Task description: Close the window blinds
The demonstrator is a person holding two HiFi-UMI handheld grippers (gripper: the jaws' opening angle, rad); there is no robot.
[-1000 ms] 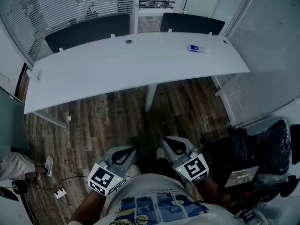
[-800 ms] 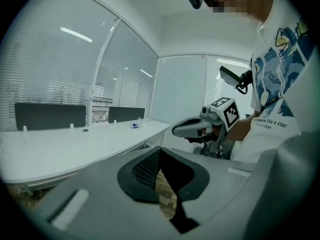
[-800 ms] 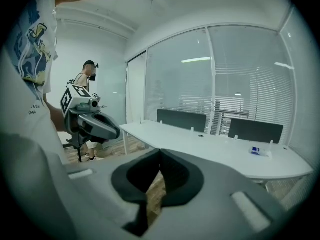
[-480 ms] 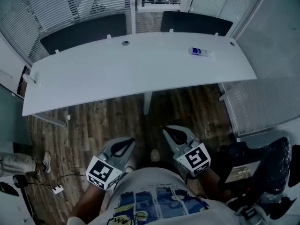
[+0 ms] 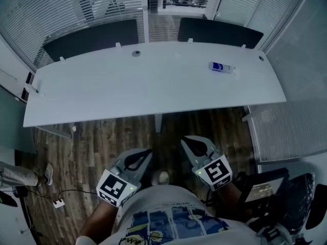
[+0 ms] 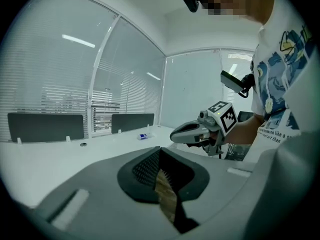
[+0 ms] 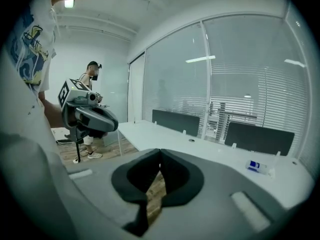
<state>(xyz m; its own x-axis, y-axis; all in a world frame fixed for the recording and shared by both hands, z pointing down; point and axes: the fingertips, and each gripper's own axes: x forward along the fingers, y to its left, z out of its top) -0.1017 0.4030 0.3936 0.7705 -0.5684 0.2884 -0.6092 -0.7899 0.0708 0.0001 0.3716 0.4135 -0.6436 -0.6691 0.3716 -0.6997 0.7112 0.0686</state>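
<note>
At six o'clock you are carrying the left tool (image 5: 139,160) and right tool (image 5: 191,147), jaws together on nothing, while stepping closer to the counter (image 5: 153,86), bringing the twelve-o'clock blinds (image 5: 102,4) nearer.

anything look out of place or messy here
Nothing looks spilled or damaged. The long white desk is bare except one small blue-and-white item lying alone near its right end. A white plug with loose cable lies on the wood floor at lower left. The window blinds hang straight.
</note>
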